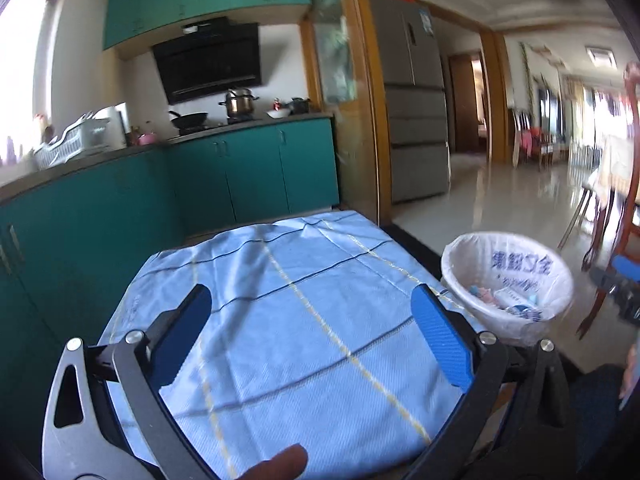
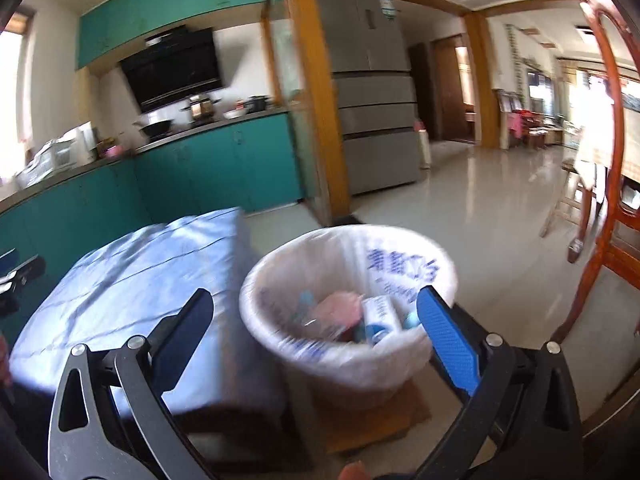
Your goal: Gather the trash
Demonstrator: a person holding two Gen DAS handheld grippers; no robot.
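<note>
Nearest, at the bottom of the left wrist view: left gripper [image 1: 311, 304], jaws spread wide, nothing between them, held over the tabletop [image 1: 280, 320] with its pale blue checked cloth; a fingertip [image 1: 280, 466] showed at the lower edge. Likewise, at the bottom of the right wrist view: right gripper [image 2: 314, 310], jaws wide and empty, poised before the bin. Next, lower centre of the right view: white-lined trash bin [image 2: 348, 280] standing on the floor just beside the tabletop, holding pink, blue and white litter [image 2: 352, 312]; the same bin sat at the right of the left view. Beyond, left half: teal cabinets [image 1: 256, 168], with a pot [image 1: 239, 103] on the stove. Farthest, centre: grey refrigerator [image 1: 416, 112]; right edge: wooden chair [image 2: 600, 200].
</note>
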